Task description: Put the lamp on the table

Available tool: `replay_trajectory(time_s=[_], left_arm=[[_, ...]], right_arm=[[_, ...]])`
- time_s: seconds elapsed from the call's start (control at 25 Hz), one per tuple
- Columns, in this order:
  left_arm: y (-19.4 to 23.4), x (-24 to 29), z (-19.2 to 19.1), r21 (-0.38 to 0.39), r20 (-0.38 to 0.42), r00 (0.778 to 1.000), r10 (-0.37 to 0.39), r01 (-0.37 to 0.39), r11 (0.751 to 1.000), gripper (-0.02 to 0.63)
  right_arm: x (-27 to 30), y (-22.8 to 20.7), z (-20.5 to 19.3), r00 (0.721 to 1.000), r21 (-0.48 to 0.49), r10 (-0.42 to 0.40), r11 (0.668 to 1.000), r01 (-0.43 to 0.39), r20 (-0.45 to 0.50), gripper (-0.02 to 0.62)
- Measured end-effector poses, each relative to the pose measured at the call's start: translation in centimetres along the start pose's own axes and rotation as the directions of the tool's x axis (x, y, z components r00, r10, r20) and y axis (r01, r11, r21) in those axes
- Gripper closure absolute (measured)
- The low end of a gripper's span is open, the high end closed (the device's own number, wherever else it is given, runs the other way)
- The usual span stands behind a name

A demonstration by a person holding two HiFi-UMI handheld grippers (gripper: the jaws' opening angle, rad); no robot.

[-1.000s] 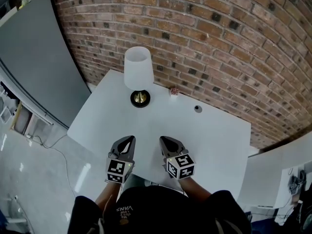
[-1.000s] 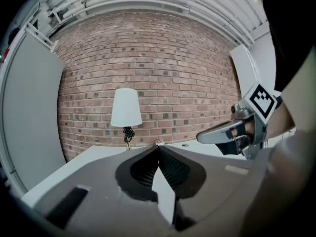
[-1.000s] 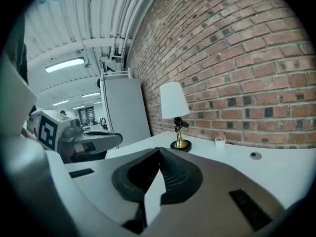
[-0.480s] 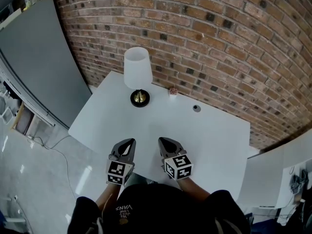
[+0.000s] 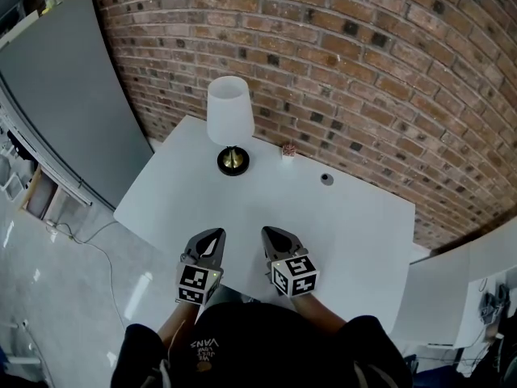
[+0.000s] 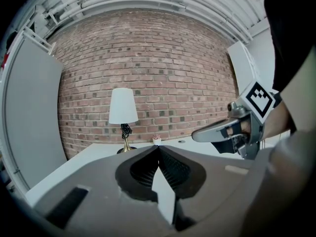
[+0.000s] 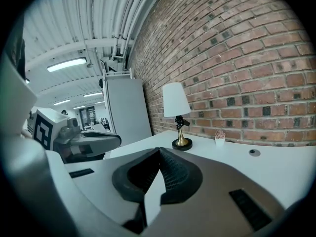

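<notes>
A red brick wall [image 5: 363, 63] fills the background. Close to its foot stands a tiny white pot [image 5: 287, 149] with a pinkish plant, and a small dark round disc [image 5: 326, 179] lies near it, to the right. A tall grey panel [image 5: 65, 95] stands along the left, beside a pale glossy floor [image 5: 40, 314] where a thin cable [image 5: 85, 241] trails. White pipes [image 7: 106, 19] and a lit strip light [image 7: 67, 63] run across the ceiling.

both grippers' jaws closed, empty
</notes>
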State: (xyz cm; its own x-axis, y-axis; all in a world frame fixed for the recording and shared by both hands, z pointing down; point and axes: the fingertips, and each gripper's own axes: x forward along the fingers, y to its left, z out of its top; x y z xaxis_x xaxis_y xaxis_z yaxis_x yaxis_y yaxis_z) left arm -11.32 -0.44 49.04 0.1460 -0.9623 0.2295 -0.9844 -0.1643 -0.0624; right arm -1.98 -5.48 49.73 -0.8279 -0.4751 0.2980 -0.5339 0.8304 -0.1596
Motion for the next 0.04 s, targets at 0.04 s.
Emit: replay_trajectory(time_s=[0.04], left_arm=[[0.05, 0.07, -0.02, 0.002, -0.002, 1.0, -0.001, 0.001, 1.0, 0.596]], right_arm=[[0.11, -0.04, 0.05, 1.0, 0.003, 0.0, 1.0, 0.0, 0.001, 0.598]])
